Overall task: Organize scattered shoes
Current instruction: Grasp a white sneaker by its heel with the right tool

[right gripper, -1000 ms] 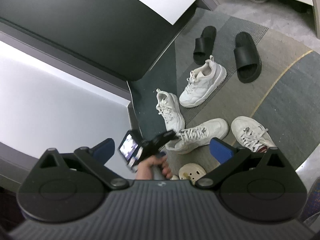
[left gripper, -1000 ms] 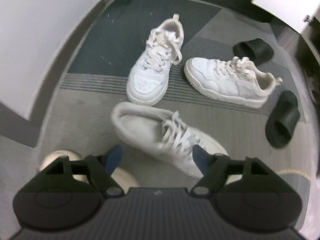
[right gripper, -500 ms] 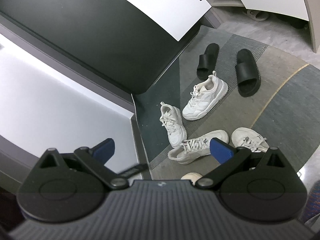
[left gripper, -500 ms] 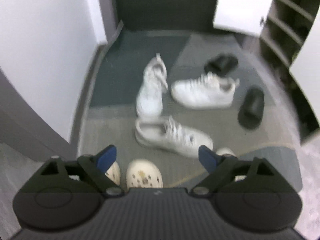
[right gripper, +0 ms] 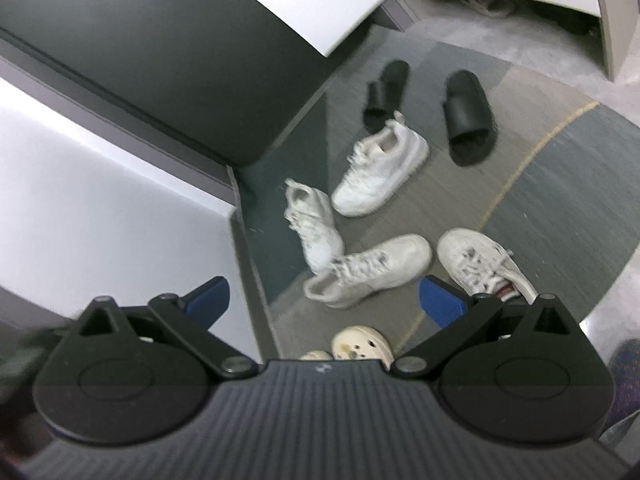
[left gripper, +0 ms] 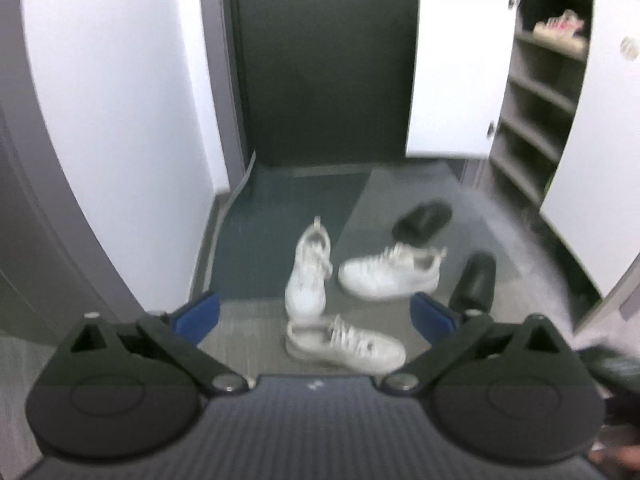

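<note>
Several white sneakers lie scattered on the carpet: one nearest (left gripper: pixel 344 346), one pointing away (left gripper: pixel 310 276), one sideways (left gripper: pixel 390 274). Two black slides (left gripper: pixel 422 222) (left gripper: pixel 474 284) lie behind and right of them. My left gripper (left gripper: pixel 314 316) hangs high above the floor, its jaws opening with nothing between them. My right gripper (right gripper: pixel 325 303) is open and empty, also well above the shoes. In the right wrist view a fourth sneaker (right gripper: pixel 484 266) and two cream clogs (right gripper: pixel 362 344) lie nearest me.
An open shoe cabinet (left gripper: pixel 536 120) with bare shelves stands at the right, one shoe (left gripper: pixel 560 30) on an upper shelf. A dark door (left gripper: pixel 324 60) closes the back, and a white wall (left gripper: pixel 120 100) runs along the left.
The left gripper has risen and drawn back from the nearest sneaker, its jaws wider; the cabinet has come into view. The hand and left gripper have left the right wrist view.
</note>
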{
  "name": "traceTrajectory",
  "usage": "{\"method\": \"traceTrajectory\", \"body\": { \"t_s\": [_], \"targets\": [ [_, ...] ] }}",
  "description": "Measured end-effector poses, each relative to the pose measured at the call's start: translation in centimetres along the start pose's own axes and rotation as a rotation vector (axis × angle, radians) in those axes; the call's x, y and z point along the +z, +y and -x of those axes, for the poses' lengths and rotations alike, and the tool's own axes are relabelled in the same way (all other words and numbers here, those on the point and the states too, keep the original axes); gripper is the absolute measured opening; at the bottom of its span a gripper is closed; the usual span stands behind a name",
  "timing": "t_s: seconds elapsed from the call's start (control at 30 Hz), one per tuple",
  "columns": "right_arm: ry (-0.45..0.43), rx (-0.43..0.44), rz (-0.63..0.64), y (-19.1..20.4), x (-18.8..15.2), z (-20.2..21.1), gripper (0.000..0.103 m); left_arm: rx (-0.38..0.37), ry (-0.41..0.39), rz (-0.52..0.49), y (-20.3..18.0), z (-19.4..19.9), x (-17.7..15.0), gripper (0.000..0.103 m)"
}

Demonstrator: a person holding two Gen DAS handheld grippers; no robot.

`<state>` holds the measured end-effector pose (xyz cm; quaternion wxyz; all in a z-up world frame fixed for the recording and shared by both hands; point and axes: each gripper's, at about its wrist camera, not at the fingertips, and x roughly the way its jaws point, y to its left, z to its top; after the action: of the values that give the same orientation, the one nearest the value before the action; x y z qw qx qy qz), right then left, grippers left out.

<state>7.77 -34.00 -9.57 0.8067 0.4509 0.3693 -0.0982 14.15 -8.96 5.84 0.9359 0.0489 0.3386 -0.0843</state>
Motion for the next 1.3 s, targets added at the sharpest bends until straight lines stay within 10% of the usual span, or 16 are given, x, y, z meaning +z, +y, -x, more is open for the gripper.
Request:
{"method": "traceTrajectory", "body": {
  "t_s": [0.57,1.0,1.3],
  "targets": [
    [0.143,-0.109,-0.589,-1.3,-7.7,-29.1,0.103,-0.131,-0.244,0.011,-4.0,8.3,-3.9,0.103],
    [-0.054,-0.125,-0.927,-5.0,-7.3,-39.3,0.103,-0.127,-0.105,0.359,3.4,-3.5,0.8,0.103],
    [0.121,-0.256,-0.878,-4.7,-5.0,-44.9,0.103,-0.160,0.027,0.344,3.8,-9.5,0.8,0.103]
  ]
}}
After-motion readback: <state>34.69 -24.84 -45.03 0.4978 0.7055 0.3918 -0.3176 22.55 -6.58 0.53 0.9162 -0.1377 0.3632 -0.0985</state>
